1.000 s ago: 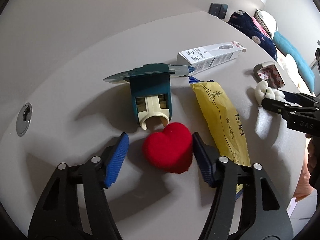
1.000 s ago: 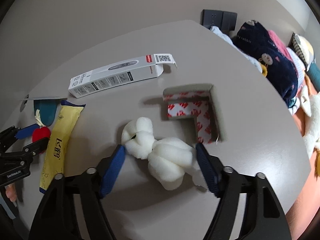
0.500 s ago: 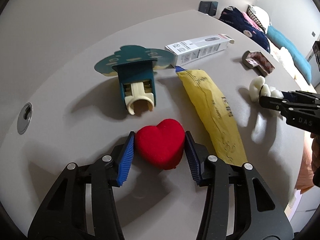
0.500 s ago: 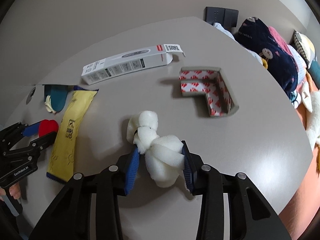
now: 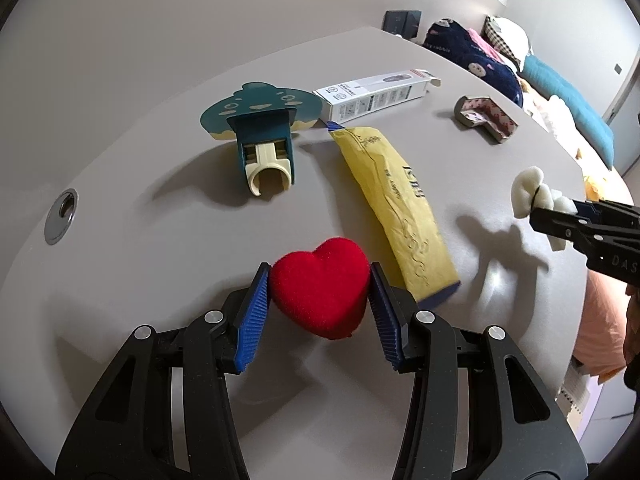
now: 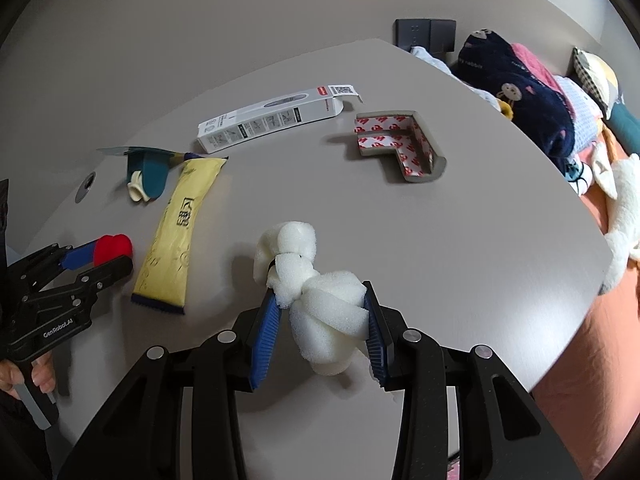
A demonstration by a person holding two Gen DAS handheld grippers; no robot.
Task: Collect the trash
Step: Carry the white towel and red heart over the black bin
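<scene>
My left gripper is shut on a red heart-shaped sponge and holds it above the grey table. It also shows at the left of the right wrist view. My right gripper is shut on a knotted white foam piece, lifted off the table; it shows at the right of the left wrist view. A yellow wrapper, a white carton, a grey L-shaped corner guard and a teal holder lie on the table.
A metal grommet sits in the table at the left. Clothes and cushions lie piled beyond the table's right edge. A dark wall socket is behind the far corner.
Both grippers have closed on their objects, the left on the red heart and the right on the white foam, and have lifted them off the table.
</scene>
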